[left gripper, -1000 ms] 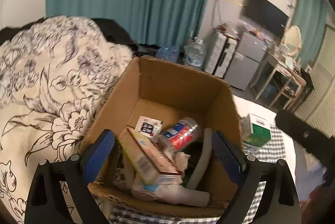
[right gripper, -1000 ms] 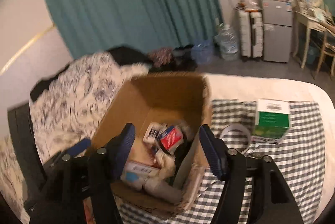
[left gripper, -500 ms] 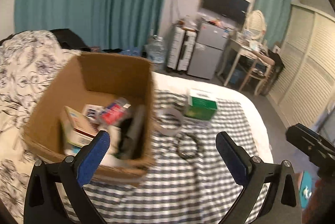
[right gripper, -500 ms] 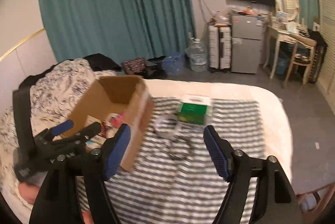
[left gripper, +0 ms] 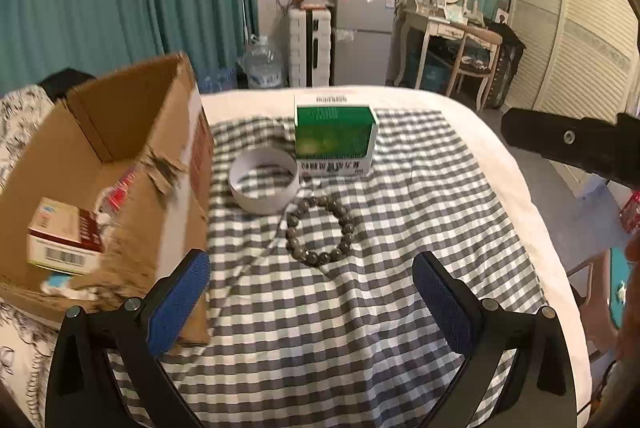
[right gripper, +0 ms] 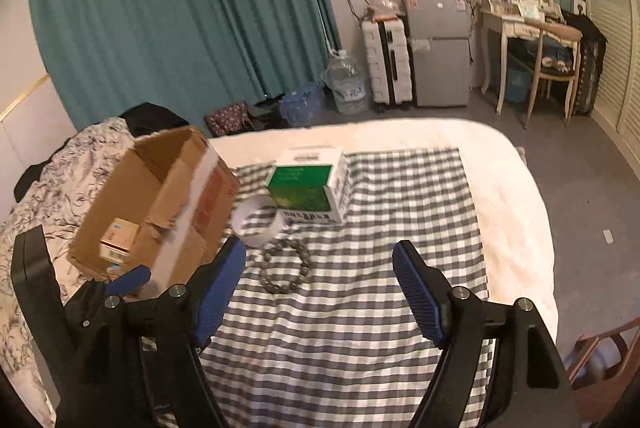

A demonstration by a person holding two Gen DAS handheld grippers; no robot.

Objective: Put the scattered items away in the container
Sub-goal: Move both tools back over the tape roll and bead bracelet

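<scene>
Tidying partly done: we see packets already in the cardboard box point(left gripper: 120, 164); green carton point(left gripper: 335, 140), tape ring point(left gripper: 264, 184) and bead bracelet point(left gripper: 320, 230) remain on the bed. Left claw point(left gripper: 306, 302) and right claw point(right gripper: 320, 292) both gape, holding nothing.

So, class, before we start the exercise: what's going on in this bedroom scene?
A person holds a gripper in each hand over a bed, tidying loose things into a cardboard box. The left gripper and right gripper are both open and empty. The box already holds a few packages. A bead bracelet, a roll of white tape and a green and white carton lie on the checked cloth, waiting to be packed.
</scene>
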